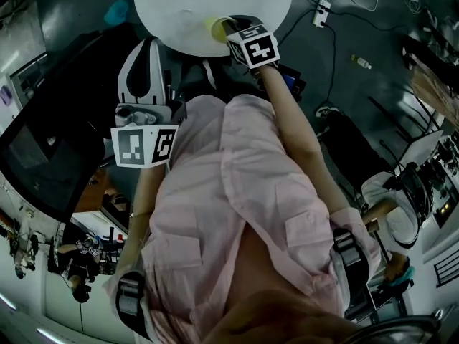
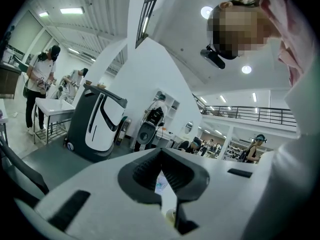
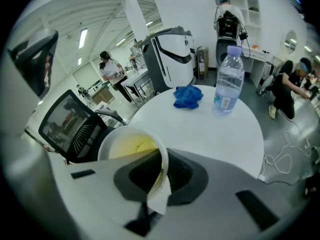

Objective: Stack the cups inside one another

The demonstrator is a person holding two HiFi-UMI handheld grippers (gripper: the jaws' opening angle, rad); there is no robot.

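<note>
The cup (image 3: 127, 146), white outside and yellow inside, sat pinched by its wall between the closed fingers of the right gripper (image 3: 162, 168), one finger inside the rim and one outside. Beyond those fingertips lay the round white table (image 3: 225, 134), with a blue cloth (image 3: 187, 96) and a water bottle (image 3: 229, 81) farther out. The left gripper (image 2: 161, 156) had its fingers drawn together on nothing.

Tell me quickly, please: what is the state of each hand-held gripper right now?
Left hand-held gripper: closed, nothing between its jaws.
Right hand-held gripper: closed on the wall of the cup.
</note>
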